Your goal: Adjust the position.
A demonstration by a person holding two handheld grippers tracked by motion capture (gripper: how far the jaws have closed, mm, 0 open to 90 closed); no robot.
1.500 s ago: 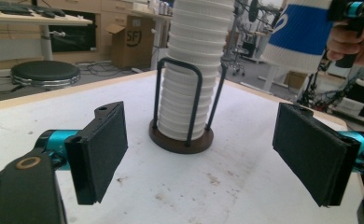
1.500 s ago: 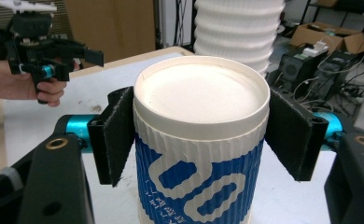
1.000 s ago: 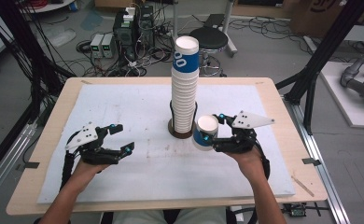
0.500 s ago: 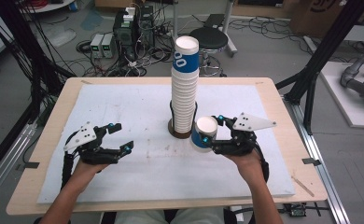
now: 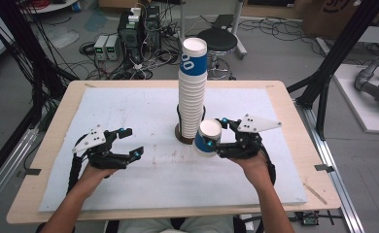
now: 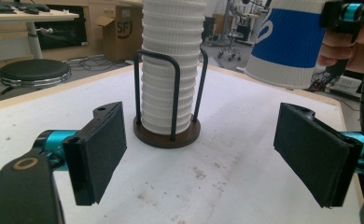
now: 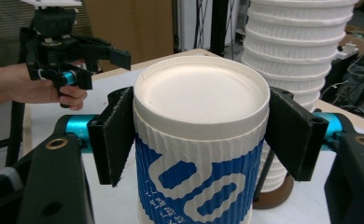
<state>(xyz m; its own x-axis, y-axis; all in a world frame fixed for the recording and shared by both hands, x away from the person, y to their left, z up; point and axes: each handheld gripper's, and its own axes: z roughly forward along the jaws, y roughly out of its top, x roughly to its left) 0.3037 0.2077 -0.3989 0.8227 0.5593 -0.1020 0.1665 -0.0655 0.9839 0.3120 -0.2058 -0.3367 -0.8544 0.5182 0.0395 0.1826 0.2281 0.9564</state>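
A tall stack of upturned white ribbed paper cups (image 5: 192, 97) stands in a black wire holder with a brown base (image 5: 180, 139) at the table's middle; its top cup has a blue band. My right gripper (image 5: 215, 137) is shut on a blue-and-white cup (image 5: 208, 141), held bottom-up just right of the stack's foot. In the right gripper view both pads press the cup (image 7: 201, 140) at its sides. My left gripper (image 5: 133, 142) stands open and empty at the left, above the white mat, jaws wide apart (image 6: 208, 154) and pointing toward the holder (image 6: 167, 135).
A white mat (image 5: 129, 111) covers most of the wooden table (image 5: 294, 111). Beyond the far edge are a black stool (image 5: 224, 39), electronics boxes and cables on the floor. Black frame posts stand at both sides.
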